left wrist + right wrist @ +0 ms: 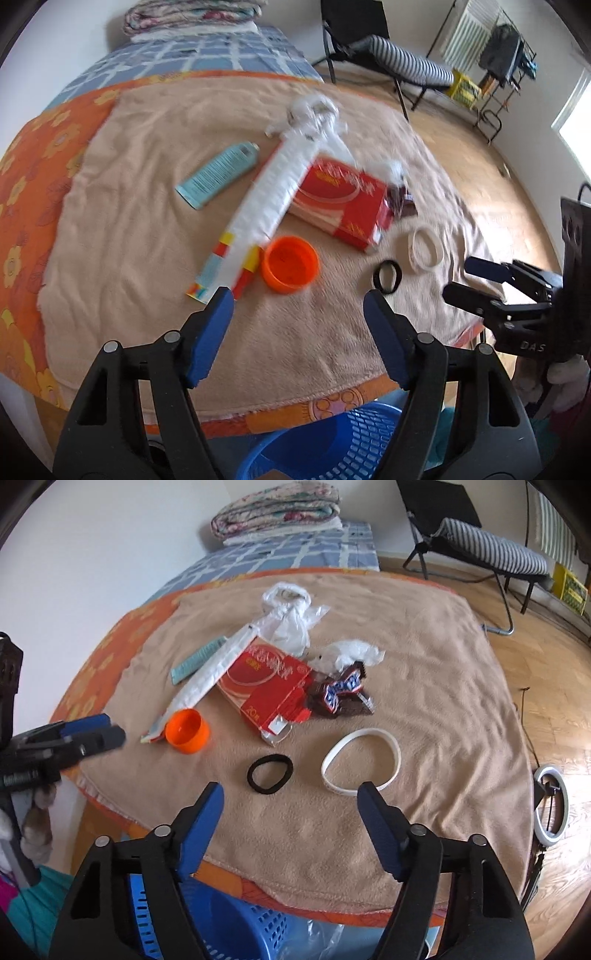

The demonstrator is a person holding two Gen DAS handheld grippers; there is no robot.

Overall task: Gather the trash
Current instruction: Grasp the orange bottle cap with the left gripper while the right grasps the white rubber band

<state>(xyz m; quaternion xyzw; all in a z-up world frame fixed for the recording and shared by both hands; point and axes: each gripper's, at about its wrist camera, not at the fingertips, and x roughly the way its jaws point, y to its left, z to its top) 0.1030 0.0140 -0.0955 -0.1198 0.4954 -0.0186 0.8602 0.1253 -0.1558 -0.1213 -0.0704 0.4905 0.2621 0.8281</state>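
Blue plastic basket (236, 926), slotted along its wall, sits below the near edge of the bed, at 6 o'clock in both wrist views; it is the likely receptacle. Both tools hover above the beige blanket (424, 686) with nothing between their pads: the left gripper (299, 306) stands wide, and the right gripper (290, 797) stands wide too.

Trash is clustered mid-blanket. Left wrist view: orange cap (290, 263) at 12 o'clock, touching the white toothpaste-style wrapper (269, 192), which runs toward 11 o'clock and lies across the red carton (341, 201); teal tube (218, 175) farther out at 11 o'clock. Right wrist view: black hair tie (269, 773) and white wristband (361, 762) nearest, at 12 and 1 o'clock; Snickers wrapper (341, 694) and crumpled clear plastic (295, 624) beyond.

Suggested step: take the nearest piece on each side first. For the cap, close across its rim, one pad inside, one outside. For flat rings, press one pad into the soft blanket beneath the band before pinching, lest the nap be caught. Whether the bands count as trash cannot be judged.
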